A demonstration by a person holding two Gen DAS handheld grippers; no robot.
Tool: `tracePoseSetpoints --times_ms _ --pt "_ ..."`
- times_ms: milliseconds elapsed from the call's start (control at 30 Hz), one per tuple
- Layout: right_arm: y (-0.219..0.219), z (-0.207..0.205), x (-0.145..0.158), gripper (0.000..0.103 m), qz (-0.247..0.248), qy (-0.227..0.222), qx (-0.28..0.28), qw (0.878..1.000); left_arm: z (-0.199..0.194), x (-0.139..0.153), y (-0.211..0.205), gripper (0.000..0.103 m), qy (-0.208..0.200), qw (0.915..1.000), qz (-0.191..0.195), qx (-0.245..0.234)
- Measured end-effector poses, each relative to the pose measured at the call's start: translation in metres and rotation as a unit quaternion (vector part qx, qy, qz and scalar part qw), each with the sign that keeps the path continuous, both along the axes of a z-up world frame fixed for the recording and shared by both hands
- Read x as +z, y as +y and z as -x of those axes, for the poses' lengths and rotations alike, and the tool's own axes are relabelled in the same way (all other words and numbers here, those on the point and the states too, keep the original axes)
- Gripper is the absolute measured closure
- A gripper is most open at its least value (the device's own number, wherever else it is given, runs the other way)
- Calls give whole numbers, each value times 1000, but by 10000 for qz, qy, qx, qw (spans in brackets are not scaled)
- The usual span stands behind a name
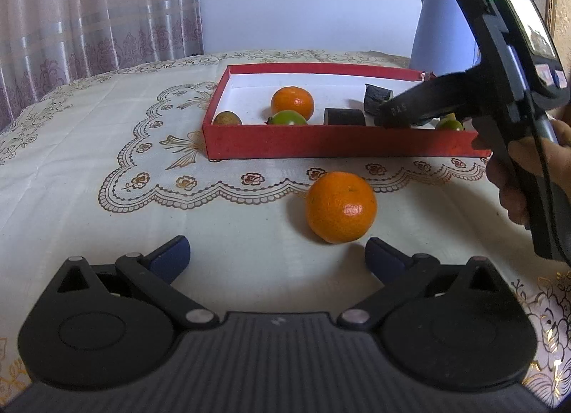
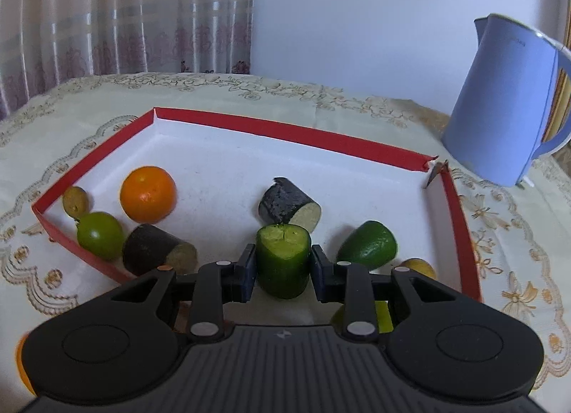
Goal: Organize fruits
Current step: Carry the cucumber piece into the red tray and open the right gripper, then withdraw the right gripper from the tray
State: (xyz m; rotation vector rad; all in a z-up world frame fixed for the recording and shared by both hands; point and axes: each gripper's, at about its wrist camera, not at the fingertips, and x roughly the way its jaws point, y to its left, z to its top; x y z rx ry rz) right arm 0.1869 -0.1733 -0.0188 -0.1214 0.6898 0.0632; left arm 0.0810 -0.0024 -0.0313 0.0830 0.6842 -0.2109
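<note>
An orange (image 1: 340, 207) lies on the tablecloth in front of the red tray (image 1: 321, 145). My left gripper (image 1: 276, 256) is open and empty, just short of that orange. My right gripper (image 2: 283, 270) is shut on a green cucumber piece (image 2: 283, 259) and holds it over the tray's (image 2: 278, 126) near side. The tray holds an orange (image 2: 147, 193), a green fruit (image 2: 100, 234), a small brown fruit (image 2: 75, 200), two dark cut pieces (image 2: 287, 205) (image 2: 153, 250), a green half fruit (image 2: 369, 244) and a yellow fruit (image 2: 417, 266).
A blue kettle (image 2: 506, 102) stands behind the tray's right corner. The right gripper's body and the hand (image 1: 528, 170) stand to the right of the loose orange. A curtain (image 1: 89, 10) hangs behind the table. Another orange (image 2: 23, 366) peeks at the lower left.
</note>
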Motion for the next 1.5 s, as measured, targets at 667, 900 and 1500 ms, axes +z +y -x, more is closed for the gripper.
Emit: tracePoseSetpoints --times_ms 667,900,1500 --pt "-7 14 9 71 -228 -116 -15 9997 0 0 1 0 -1 10000 4 0" --pt "-12 28 15 38 -249 -333 -76 9991 0 0 0 0 -1 10000 4 0" --pt "-34 86 22 31 -276 -569 -203 9978 1 1 0 0 -15 10000 -29 13"
